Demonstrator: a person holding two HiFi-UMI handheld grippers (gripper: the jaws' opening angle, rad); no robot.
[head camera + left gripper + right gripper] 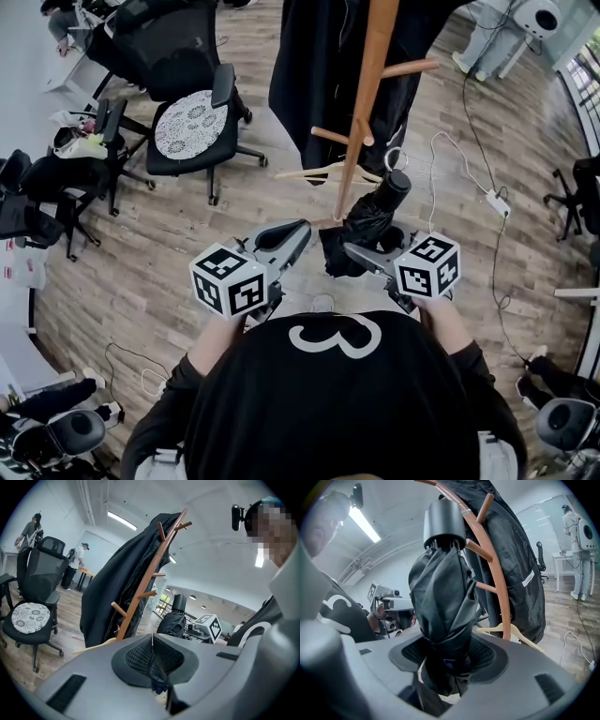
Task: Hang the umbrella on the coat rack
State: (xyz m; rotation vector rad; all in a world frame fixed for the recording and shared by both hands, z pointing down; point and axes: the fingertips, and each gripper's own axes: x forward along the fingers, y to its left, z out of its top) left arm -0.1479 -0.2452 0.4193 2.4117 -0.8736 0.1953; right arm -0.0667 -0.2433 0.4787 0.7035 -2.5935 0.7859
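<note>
The coat rack (pixel 361 112) stands on the floor straight ahead of me, with a coat (pixel 314 56) hanging on its far side. The umbrella (pixel 367 223) is between me and the rack, its lower end between the jaws of my right hand-held gripper (pixel 351 249) and its upper end near the pole. My left hand-held gripper (pixel 300 228) is just left of it. An office chair (pixel 192 127) stands well left.

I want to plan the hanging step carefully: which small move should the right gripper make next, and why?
Probably lift the right gripper a little toward the coat rack. Its jaws are shut on the folded umbrella, whose handle end points up near a bare peg but hangs on nothing yet.
</note>
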